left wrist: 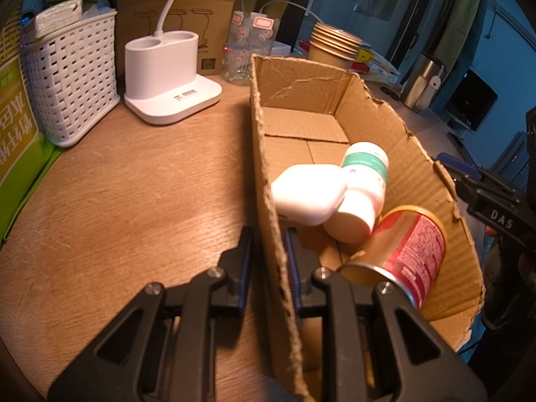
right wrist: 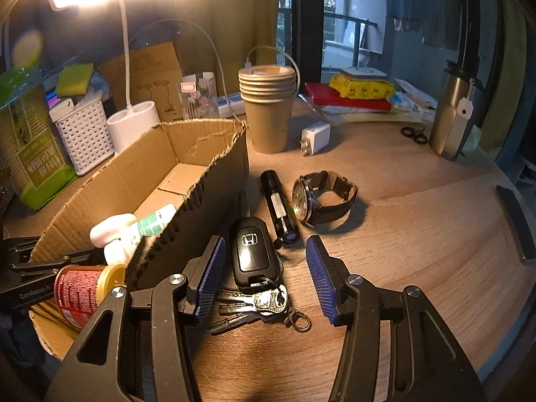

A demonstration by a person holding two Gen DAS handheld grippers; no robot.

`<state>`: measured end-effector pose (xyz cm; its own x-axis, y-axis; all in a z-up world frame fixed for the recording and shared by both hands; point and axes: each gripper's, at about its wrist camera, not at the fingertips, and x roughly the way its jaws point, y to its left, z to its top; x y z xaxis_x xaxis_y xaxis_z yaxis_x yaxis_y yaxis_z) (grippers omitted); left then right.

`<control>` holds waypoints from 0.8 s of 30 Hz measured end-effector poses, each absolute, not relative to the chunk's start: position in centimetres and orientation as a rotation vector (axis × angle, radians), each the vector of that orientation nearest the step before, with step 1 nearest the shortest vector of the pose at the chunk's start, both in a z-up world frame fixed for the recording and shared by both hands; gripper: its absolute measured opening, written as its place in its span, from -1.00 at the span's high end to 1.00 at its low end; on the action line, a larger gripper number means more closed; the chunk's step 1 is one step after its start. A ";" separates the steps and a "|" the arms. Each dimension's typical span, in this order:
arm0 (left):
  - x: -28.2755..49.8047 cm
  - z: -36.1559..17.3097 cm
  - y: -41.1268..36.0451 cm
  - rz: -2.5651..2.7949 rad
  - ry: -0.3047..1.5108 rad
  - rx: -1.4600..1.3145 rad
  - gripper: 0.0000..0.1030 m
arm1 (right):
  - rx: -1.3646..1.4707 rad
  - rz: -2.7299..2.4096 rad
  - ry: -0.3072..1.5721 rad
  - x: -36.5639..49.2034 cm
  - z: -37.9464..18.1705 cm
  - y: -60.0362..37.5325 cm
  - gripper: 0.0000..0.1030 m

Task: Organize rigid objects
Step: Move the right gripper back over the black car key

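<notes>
My left gripper (left wrist: 268, 234) is shut on the near left wall of the torn cardboard box (left wrist: 268, 154), one finger outside and one inside. In the box lie a white case (left wrist: 308, 194), a white bottle with a green label (left wrist: 363, 184) and a red and gold can (left wrist: 408, 254). My right gripper (right wrist: 264, 261) is open, its blue pads either side of a black car key with a key bunch (right wrist: 253, 254) on the desk right of the box (right wrist: 207, 194). A black flashlight (right wrist: 279, 207) and a wristwatch (right wrist: 318, 197) lie just beyond.
White basket (left wrist: 70, 77), lamp base (left wrist: 167, 77) and a green package (left wrist: 16, 127) stand left of the box. Stacked paper cups (right wrist: 268, 107), a white charger (right wrist: 315, 139), scissors (right wrist: 413, 134), a steel tumbler (right wrist: 450, 114) and books (right wrist: 348, 97) sit behind.
</notes>
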<state>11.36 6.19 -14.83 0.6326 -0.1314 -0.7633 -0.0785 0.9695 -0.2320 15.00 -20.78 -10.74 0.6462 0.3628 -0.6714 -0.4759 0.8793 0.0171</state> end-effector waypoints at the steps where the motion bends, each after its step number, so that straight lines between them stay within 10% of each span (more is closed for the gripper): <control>1: 11.4 -14.8 6.2 -0.031 0.888 -0.254 0.60 | -0.167 0.480 0.730 15.1 -10.9 -20.7 -0.04; 24: 11.3 -14.8 6.2 -0.031 0.888 -0.254 0.60 | -0.191 0.497 0.832 16.7 -13.9 -19.0 0.14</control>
<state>11.35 6.19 -14.82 0.6326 -0.1314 -0.7633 -0.0785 0.9696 -0.2319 16.74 -18.96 -13.95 0.5674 0.3465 -0.7470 -0.4932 0.8694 0.0286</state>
